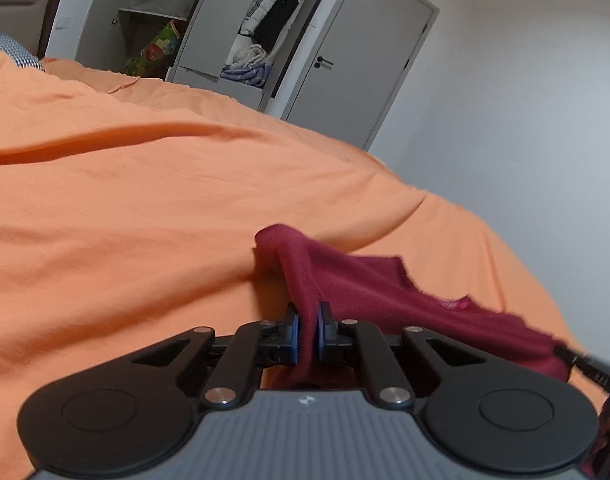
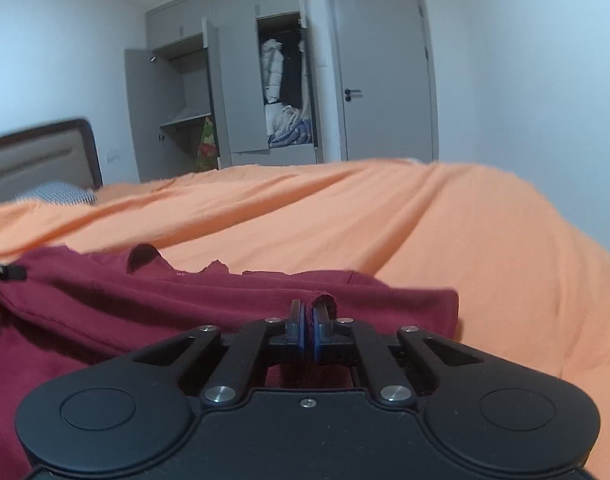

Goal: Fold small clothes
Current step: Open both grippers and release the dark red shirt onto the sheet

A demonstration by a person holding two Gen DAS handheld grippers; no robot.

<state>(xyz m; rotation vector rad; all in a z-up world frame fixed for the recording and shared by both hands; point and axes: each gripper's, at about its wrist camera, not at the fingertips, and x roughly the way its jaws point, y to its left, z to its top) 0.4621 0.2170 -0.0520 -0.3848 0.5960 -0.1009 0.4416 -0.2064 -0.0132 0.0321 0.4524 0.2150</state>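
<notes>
A small maroon garment [image 1: 369,292] lies stretched across an orange bed cover [image 1: 145,200]. My left gripper [image 1: 308,326] is shut on a raised fold at one end of it, and the cloth bunches up above the blue pads. In the right wrist view the same maroon garment [image 2: 185,300] spreads to the left over the bed cover [image 2: 465,240]. My right gripper [image 2: 307,326] is shut on its near hem, a thin edge of cloth folded over the right pad. A dark tip of the other gripper shows at the far edge of each view.
A grey wardrobe [image 2: 241,92] with open doors and hanging clothes stands beyond the bed, with a closed grey door [image 2: 385,76] beside it. A padded headboard [image 2: 37,156] and a patterned pillow [image 2: 61,194] are at the left. White walls surround the room.
</notes>
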